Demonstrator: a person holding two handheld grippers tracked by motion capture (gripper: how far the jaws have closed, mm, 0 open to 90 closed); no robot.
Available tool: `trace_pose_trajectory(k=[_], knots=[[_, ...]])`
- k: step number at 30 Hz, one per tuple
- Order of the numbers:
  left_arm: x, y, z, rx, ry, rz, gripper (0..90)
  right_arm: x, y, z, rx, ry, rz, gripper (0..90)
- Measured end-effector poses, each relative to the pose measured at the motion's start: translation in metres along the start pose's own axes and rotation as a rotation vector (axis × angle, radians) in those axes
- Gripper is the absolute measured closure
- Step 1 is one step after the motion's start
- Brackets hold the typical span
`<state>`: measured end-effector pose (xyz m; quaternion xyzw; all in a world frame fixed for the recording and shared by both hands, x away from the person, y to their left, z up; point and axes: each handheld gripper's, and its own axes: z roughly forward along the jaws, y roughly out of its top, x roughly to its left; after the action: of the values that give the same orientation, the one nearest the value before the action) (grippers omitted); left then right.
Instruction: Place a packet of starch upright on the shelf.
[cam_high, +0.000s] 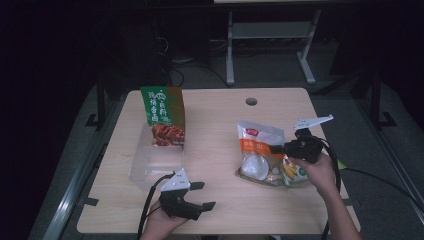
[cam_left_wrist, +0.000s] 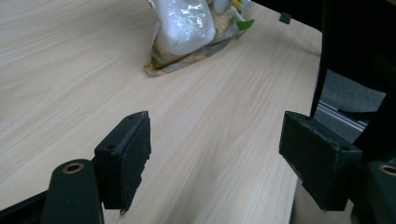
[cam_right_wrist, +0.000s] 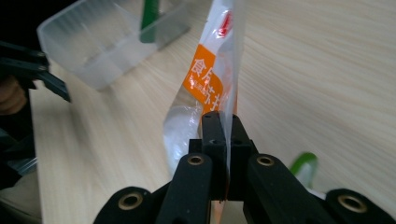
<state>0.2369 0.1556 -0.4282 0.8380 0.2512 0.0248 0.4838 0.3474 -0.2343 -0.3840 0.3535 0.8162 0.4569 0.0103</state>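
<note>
High view first: a pale wooden table (cam_high: 210, 200) with a round cable hole near its far edge carries everything. Taking the clear rectangular plastic tub (cam_high: 150, 162) as the landmark, a tall green and brown printed food pouch (cam_high: 164, 116) stands upright in the tub's far end. Just in front of the tub, at the table's near edge, the left gripper (cam_high: 204, 196) rests in the person's left hand, its two black jaws spread apart with nothing between them. Well to the right of the tub lies a clear plastic food bag with an orange label and white contents (cam_high: 259, 155). The right gripper (cam_high: 278, 148), held in the person's right hand, meets that bag at its right side, on the far side of the bag from the tub.

Left gripper view: the two black padded jaws stand wide, bare tabletop between them. Beyond them the white and clear bag (cam_left_wrist: 187, 28) lies flat on the wood, apart from the pads.

Right gripper view: the black jaws are pressed together on a thin clear edge of the orange-labelled bag (cam_right_wrist: 208, 86), which rises as a film from between the pads (cam_right_wrist: 211, 133). The clear tub (cam_right_wrist: 102, 42) sits past the bag towards the upper left, a green strip (cam_right_wrist: 149, 18) of the pouch showing in it. The left gripper's black jaw tips (cam_right_wrist: 28, 70) sit at the picture's left edge, just beside the tub.
</note>
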Motion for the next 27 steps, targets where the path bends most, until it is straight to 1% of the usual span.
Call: trace_pose_trajectory(k=[1,2,3,4,5,6,7,8,10,13,15,17,18,20,21,22,23,24,25,27], knots=[[-0.001,0.001,0.000,0.003,-0.002,0.007,24.7,0.004,0.001,0.000,-0.008,0.008,-0.012,89.3],[-0.001,0.002,0.001,0.002,-0.003,0.011,24.7,0.004,0.001,0.000,-0.008,0.008,-0.012,89.3],[-0.002,0.003,0.001,0.002,-0.005,0.011,24.7,0.008,0.002,0.000,-0.014,0.011,-0.027,89.4],[-0.001,0.005,0.002,-0.004,-0.007,0.000,24.7,0.018,0.006,0.000,-0.011,0.013,-0.063,89.5],[-0.001,0.006,0.002,-0.006,-0.008,-0.003,24.7,0.022,0.008,0.000,-0.013,0.015,-0.076,89.5],[-0.001,0.006,0.002,-0.006,-0.008,-0.003,24.7,0.022,0.008,0.000,-0.013,0.015,-0.076,89.5],[0.000,0.007,0.003,-0.009,-0.007,-0.009,24.7,0.026,0.010,0.000,-0.011,0.020,-0.088,89.5],[0.000,0.009,0.005,-0.010,-0.005,-0.006,24.6,0.035,0.015,0.002,0.000,0.020,-0.122,89.5],[0.001,0.011,0.007,-0.008,-0.006,-0.004,24.6,0.043,0.020,0.004,-0.002,0.036,-0.152,89.6],[0.002,0.013,0.010,0.000,-0.008,-0.006,24.5,0.051,0.024,0.008,-0.009,0.050,-0.175,89.5],[0.002,0.014,0.014,0.004,-0.011,-0.006,24.5,0.054,0.025,0.011,-0.022,0.075,-0.189,89.5],[0.003,0.016,0.020,0.009,-0.009,-0.008,24.5,0.055,0.024,0.013,-0.031,0.082,-0.198,89.6],[0.004,0.017,0.022,0.013,-0.009,-0.010,24.5,0.054,0.019,0.017,-0.050,0.104,-0.194,89.5],[0.006,0.018,0.027,0.020,-0.008,-0.013,24.6,0.051,0.012,0.021,-0.048,0.103,-0.182,89.4],[0.008,0.020,0.033,0.034,-0.007,-0.020,24.7,0.048,0.008,0.021,-0.069,0.106,-0.176,89.4],[0.009,0.021,0.037,0.040,-0.007,-0.019,24.9,0.046,0.005,0.020,-0.078,0.112,-0.168,89.4],[0.009,0.021,0.037,0.040,-0.007,-0.019,25.0,0.046,0.005,0.020,-0.078,0.112,-0.168,89.4],[0.011,0.024,0.043,0.049,-0.002,-0.020,25.0,0.044,0.000,0.018,-0.084,0.105,-0.169,89.4],[0.011,0.024,0.043,0.049,-0.002,-0.020,25.0,0.043,-0.002,0.018,-0.090,0.114,-0.167,89.4],[0.016,0.027,0.053,0.050,0.008,-0.034,25.1,0.041,-0.005,0.017,-0.098,0.134,-0.172,89.4]])
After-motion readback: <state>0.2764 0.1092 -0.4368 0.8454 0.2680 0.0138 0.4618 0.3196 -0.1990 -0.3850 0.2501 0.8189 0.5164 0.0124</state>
